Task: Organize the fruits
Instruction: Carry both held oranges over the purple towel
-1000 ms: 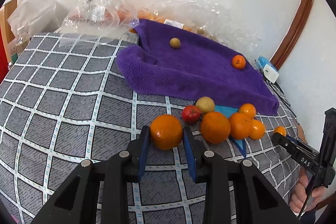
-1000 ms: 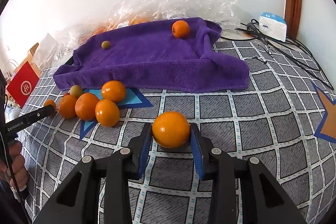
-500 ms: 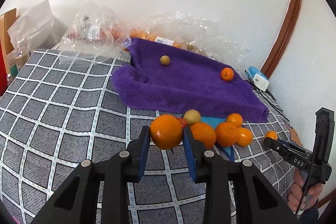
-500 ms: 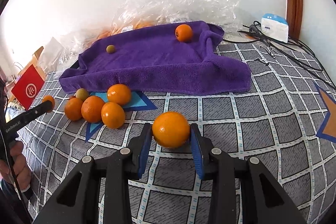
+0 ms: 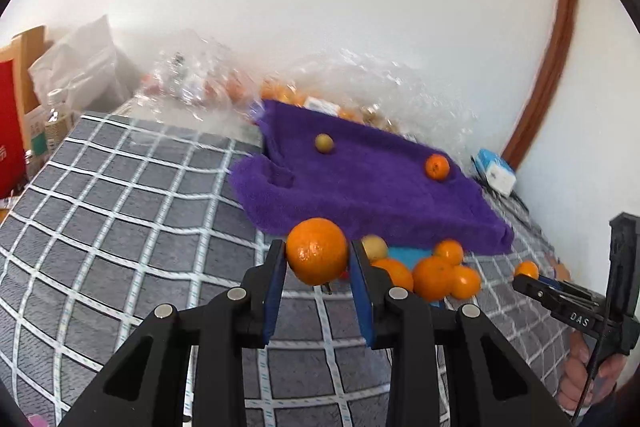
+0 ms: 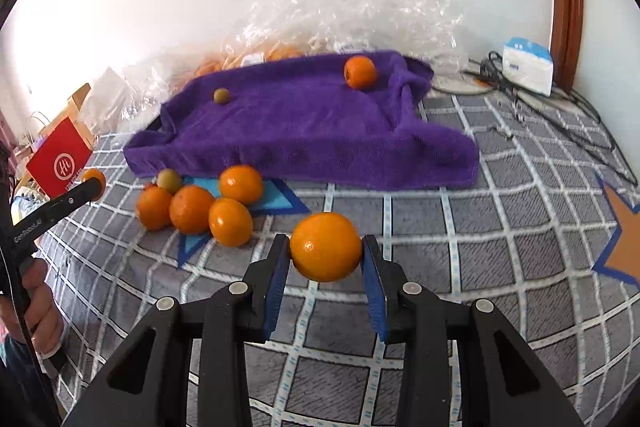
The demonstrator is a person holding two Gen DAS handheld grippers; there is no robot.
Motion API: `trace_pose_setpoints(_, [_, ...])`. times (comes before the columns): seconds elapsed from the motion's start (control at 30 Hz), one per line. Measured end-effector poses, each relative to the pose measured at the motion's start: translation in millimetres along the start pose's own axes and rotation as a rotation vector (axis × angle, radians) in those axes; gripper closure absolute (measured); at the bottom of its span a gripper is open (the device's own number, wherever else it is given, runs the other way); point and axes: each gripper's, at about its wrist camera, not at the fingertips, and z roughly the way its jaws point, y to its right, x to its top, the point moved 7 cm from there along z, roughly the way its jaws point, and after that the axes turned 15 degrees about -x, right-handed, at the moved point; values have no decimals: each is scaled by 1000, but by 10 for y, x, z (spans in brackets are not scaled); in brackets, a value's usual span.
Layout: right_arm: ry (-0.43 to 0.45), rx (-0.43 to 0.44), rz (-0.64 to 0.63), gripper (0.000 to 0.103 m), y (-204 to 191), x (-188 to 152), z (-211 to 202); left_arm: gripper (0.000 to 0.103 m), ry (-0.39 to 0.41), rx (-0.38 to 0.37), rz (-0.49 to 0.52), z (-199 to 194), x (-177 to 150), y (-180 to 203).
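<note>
Jaws of left gripper and right gripper each clamp an orange

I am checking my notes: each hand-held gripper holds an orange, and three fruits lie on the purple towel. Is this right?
Not quite. Only two fruits lie on the purple towel: a small greenish fruit and a small orange, as the right wrist view shows. The left hand-held gripper and right hand-held gripper do each hold an orange.

Two fruits apart on the towel; cluster of fruit on the bedspread just before it
</note>
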Motion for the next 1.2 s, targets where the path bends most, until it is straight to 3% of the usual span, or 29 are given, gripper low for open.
trace_pose_setpoints(0.33, [116,-33,-14,67,-67,764,-154,73,70,35,20,-225,643,55])
trace_pose_setpoints(0.8, [143,-34,76,67,-51,1518,181,73,143,14,25,400,1480,194])
trace_pose_setpoints(0.97, [104,-27,89,67,22,1534,470,73,127,20,5,740,1438,25])
trace_pose_setpoints(1.2, [40,-27,101,67,61,1347,914,73,12,18,-70,1203,1052,-381])
